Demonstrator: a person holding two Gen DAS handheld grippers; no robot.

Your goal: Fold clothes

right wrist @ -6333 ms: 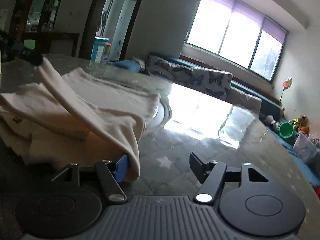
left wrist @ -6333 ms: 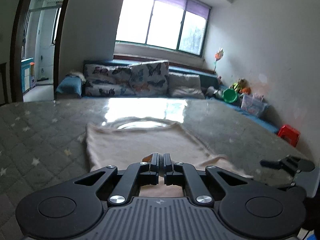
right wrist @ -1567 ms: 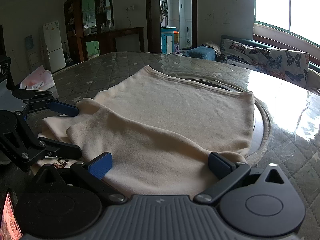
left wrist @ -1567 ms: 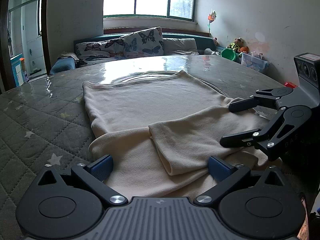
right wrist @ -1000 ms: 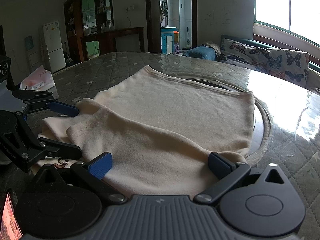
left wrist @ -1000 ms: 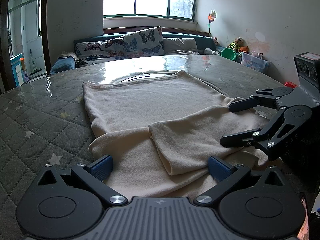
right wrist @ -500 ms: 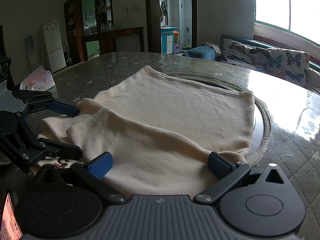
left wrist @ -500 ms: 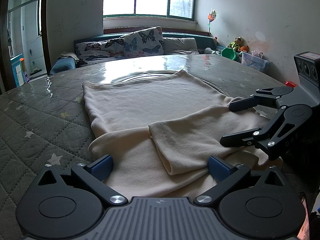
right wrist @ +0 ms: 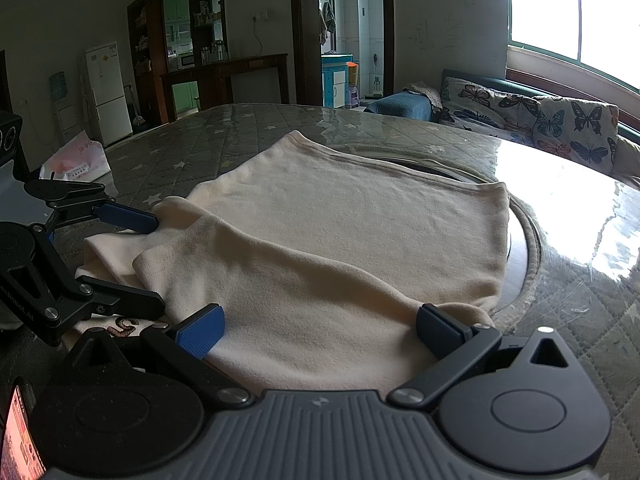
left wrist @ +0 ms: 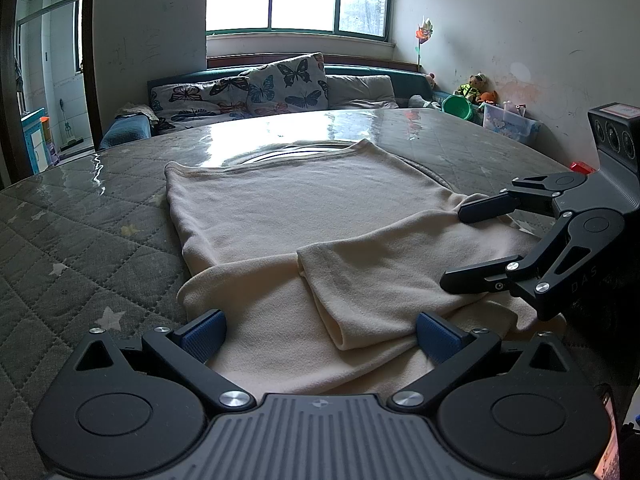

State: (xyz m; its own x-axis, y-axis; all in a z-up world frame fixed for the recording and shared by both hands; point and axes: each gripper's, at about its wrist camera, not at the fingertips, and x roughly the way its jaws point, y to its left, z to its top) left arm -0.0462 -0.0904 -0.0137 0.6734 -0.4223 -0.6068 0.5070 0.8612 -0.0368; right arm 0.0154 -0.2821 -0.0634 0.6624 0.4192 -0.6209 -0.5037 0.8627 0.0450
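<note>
A cream long-sleeved top lies flat on the quilted grey table, both sleeves folded across its near part. My left gripper rests open at the near edge of the cloth, blue pads spread wide with fabric lying between them. My right gripper is open the same way at the cloth's right side. Each gripper shows in the other's view: the right one at the right, the left one at the left, both with jaws apart over the garment's edge.
A round glass turntable lies under the shirt's far end. A sofa with butterfly cushions stands beyond the table under the window. Toys and a plastic box sit by the right wall. A white bag is on the floor at left.
Six seconds ago the left gripper was shut and a sleeve hung lifted; now both sleeves lie folded and both grippers are open. Nothing has moved over the last second and a half.
</note>
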